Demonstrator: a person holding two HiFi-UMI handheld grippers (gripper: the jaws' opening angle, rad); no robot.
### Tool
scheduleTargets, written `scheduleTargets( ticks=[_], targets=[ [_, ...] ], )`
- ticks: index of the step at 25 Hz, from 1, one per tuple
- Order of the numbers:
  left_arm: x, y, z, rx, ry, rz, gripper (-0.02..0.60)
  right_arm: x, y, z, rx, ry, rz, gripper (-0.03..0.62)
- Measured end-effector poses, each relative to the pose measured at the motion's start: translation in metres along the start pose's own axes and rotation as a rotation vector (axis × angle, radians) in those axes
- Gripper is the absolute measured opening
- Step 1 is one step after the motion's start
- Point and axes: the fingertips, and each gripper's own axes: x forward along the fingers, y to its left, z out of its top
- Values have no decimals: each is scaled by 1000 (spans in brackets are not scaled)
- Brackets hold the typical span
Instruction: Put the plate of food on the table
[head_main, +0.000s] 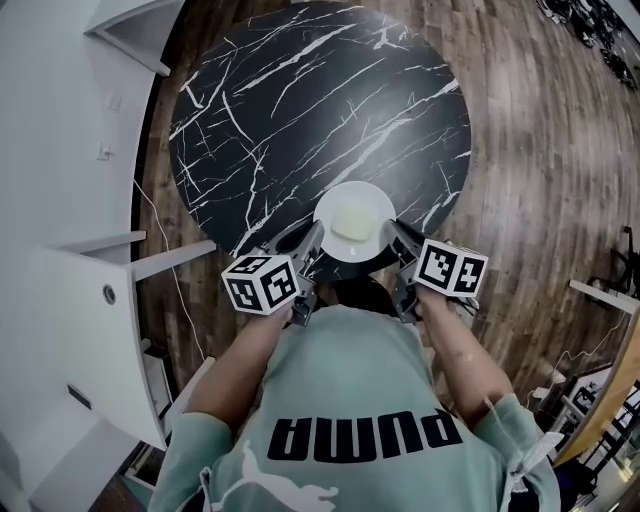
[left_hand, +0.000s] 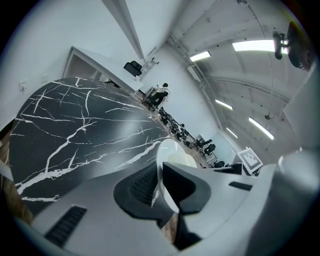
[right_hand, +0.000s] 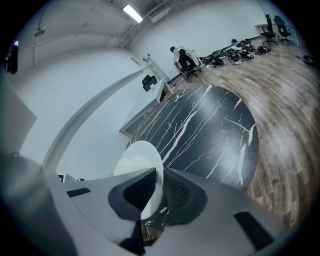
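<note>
A white plate (head_main: 355, 222) with a pale yellow piece of food (head_main: 352, 222) on it is over the near edge of the round black marble table (head_main: 290, 110). My left gripper (head_main: 312, 243) is shut on the plate's left rim, and my right gripper (head_main: 392, 236) is shut on its right rim. In the left gripper view the plate (left_hand: 167, 167) stands edge-on between the jaws. The right gripper view shows the plate (right_hand: 142, 165) pinched the same way. I cannot tell whether the plate touches the tabletop.
White cabinets and a shelf (head_main: 70, 250) stand along the left. Wooden floor (head_main: 550, 150) surrounds the table. A cable (head_main: 165, 260) runs down the floor by the table's left edge. Chairs and equipment (right_hand: 220, 55) lie far across the room.
</note>
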Motion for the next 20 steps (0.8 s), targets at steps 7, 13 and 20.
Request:
scheduleTargets(
  ticks=[7,13,20],
  targets=[
    [24,18,-13,9,4,55,41,19,-24,-1,-18,30,10,46],
    [42,33,-29,9,23,92,43,36,-45,-5,-45,54,26,46],
    [57,44,-44,26,51,121,46,46,-64,-11,-55,73,9,46]
  ],
)
